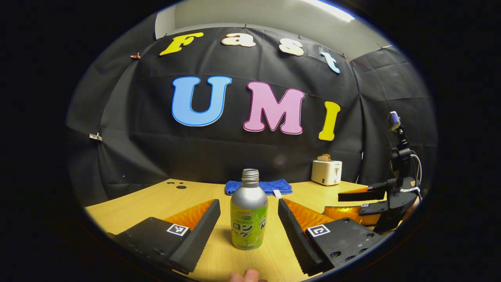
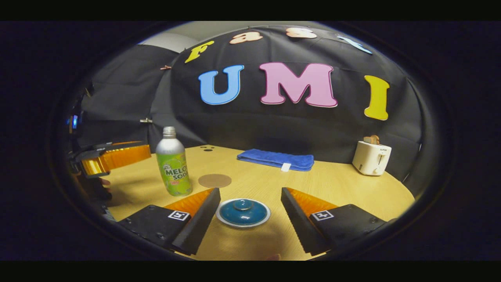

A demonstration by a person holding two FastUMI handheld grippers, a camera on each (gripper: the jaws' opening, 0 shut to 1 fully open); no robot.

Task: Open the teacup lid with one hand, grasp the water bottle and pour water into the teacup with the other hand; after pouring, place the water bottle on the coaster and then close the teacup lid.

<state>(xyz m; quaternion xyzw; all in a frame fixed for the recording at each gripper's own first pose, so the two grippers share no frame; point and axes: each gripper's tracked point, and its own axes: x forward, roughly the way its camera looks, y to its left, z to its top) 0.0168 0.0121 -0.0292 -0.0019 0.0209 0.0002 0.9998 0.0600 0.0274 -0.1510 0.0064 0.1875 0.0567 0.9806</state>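
In the left gripper view my left tongs are spread wide and released, and the water bottle stands upright on the wooden table right between the two fingers, touching neither; its silver neck is uncapped and its green label faces me. My right tongs show at the far right of that view, fingers apart. In the right gripper view my right tongs are also released, jaws wide, and the teacup lid, blue with a pale rim and a round knob, sits closed on the teacup between the fingers, clear of both. From there the water bottle stands to the left and farther off, with the round brown coaster just to its right, beyond the lid. A folded blue towel lies at the far edge of the table near the wall, and a white toaster stands at the far right.
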